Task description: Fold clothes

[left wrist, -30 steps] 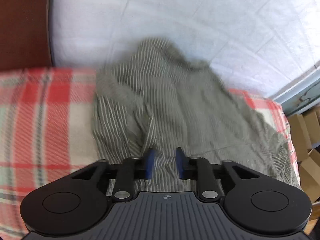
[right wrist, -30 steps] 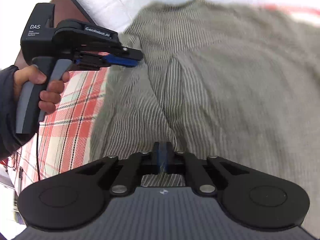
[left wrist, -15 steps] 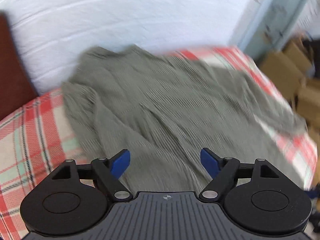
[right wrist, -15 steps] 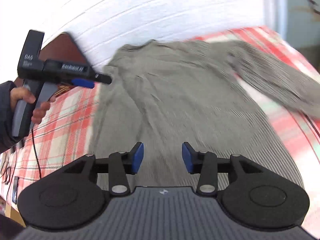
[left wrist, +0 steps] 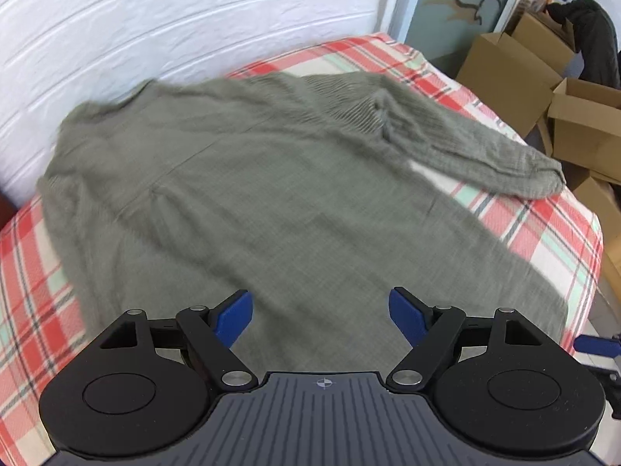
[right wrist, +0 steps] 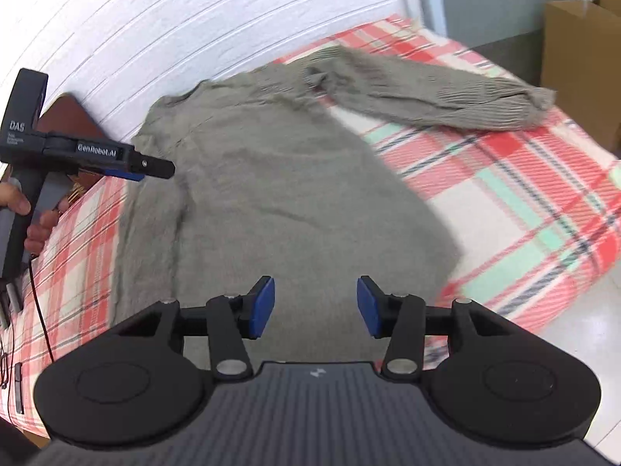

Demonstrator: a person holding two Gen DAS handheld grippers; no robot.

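Note:
A grey-green ribbed sweater (left wrist: 248,194) lies spread flat on a red plaid blanket (left wrist: 543,233), its collar toward the white wall. One sleeve (left wrist: 485,151) stretches out to the right. My left gripper (left wrist: 318,316) is open and empty above the sweater's lower hem. My right gripper (right wrist: 315,306) is open and empty above the hem too. The sweater (right wrist: 279,202) and its sleeve (right wrist: 434,93) also show in the right wrist view, where the left gripper (right wrist: 147,167) hovers by the sweater's left edge.
A white panelled wall (left wrist: 174,27) runs behind the bed. Cardboard boxes (left wrist: 516,73) stand on the floor at the right, and one shows in the right wrist view (right wrist: 582,66). The blanket's right edge (right wrist: 562,272) drops to a pale floor.
Both grippers have let go of the sweater, opened, and pulled back and up. The sweater now lies flat with its sleeve out to the right.

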